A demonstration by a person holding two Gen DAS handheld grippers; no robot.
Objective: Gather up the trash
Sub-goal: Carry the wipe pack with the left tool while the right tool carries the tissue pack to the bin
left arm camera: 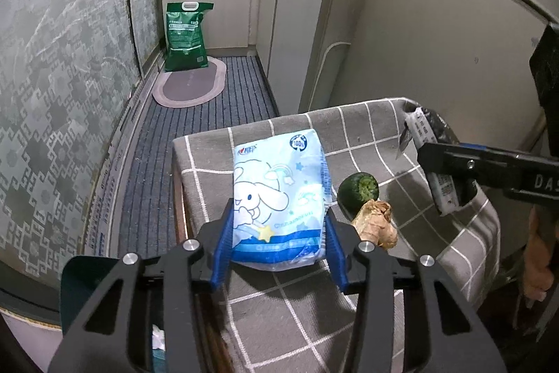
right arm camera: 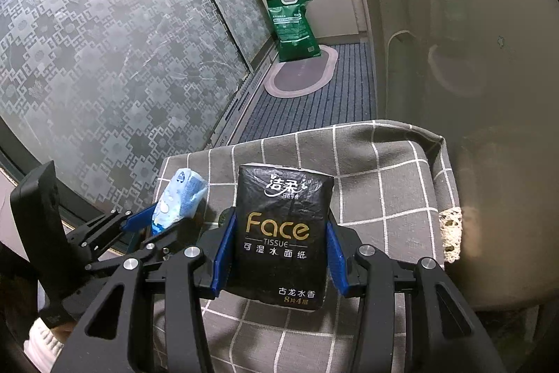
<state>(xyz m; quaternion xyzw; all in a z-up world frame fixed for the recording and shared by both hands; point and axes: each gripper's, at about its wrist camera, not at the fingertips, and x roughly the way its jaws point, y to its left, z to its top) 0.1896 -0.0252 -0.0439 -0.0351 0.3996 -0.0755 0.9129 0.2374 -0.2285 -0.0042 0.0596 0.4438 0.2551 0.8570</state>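
Tissue pack in light blue (left arm camera: 279, 198) sits pinched between the blue pads of the left gripper (left arm camera: 277, 240), over the grey checked cloth (left arm camera: 367, 142); beside it lie a green vegetable stub (left arm camera: 359, 189) and ginger root (left arm camera: 375, 222). Right wrist view: the right gripper (right arm camera: 279, 254) clamps a black tissue pack (right arm camera: 279, 233) above the same cloth; the blue pack shows at left.

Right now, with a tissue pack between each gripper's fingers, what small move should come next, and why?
Probably lift both. The left gripper squeezes the blue tissue pack; the right gripper holds the black Face tissue pack. Both sit just over the checked cloth.
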